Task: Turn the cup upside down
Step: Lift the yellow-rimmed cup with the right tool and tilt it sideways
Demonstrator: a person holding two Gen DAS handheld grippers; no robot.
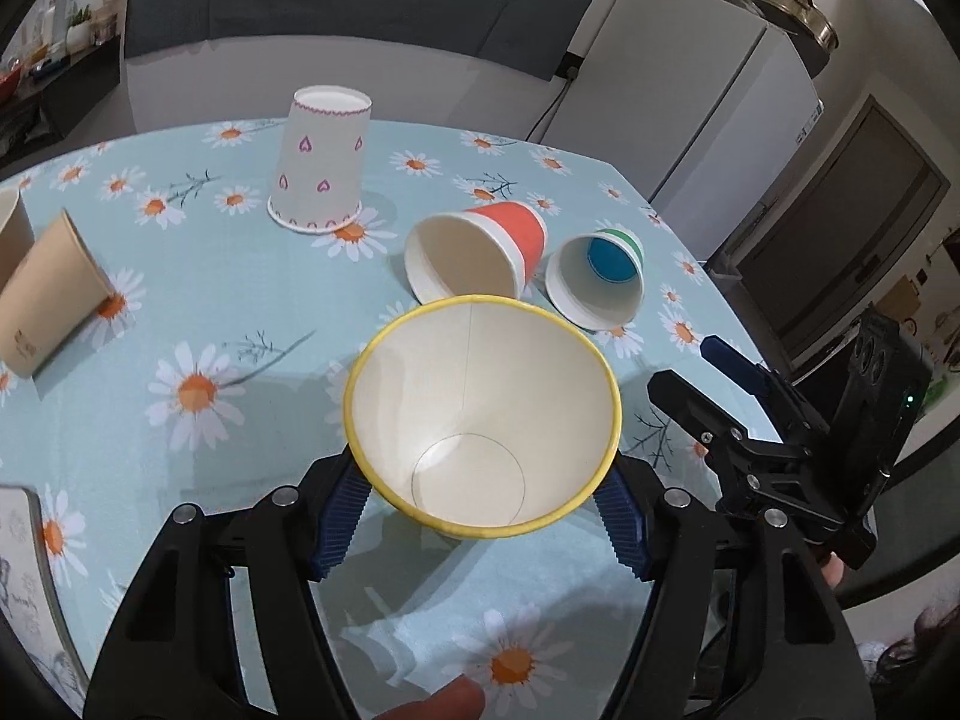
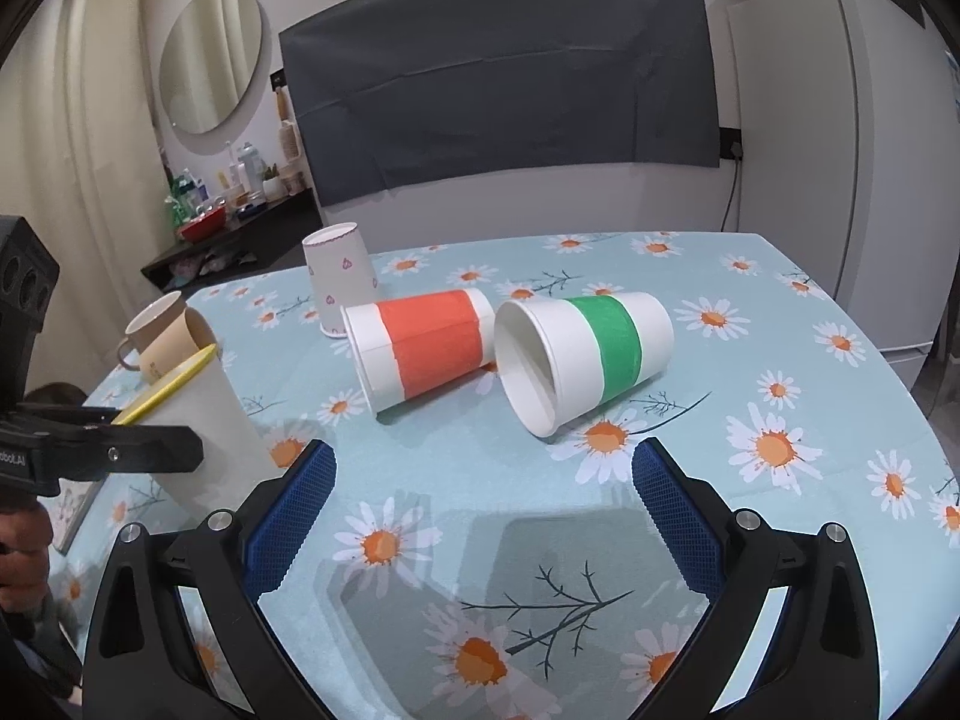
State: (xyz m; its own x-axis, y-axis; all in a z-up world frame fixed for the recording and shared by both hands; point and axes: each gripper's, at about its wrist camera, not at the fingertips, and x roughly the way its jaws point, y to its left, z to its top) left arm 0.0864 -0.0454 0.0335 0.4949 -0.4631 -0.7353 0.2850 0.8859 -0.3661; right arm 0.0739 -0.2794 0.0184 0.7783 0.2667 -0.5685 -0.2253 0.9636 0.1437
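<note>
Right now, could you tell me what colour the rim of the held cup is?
Yellow rim on a white cup, clearest in the left wrist view.

From the left wrist, the yellow-rimmed cup (image 1: 480,420) hides its own outer wall and where the blue pads (image 1: 342,516) meet it. A tan cup (image 1: 48,294) runs off the left edge. From the right wrist, print on the left gripper (image 2: 96,450) is cut short, and shelf bottles (image 2: 210,192) are too small to identify.
</note>
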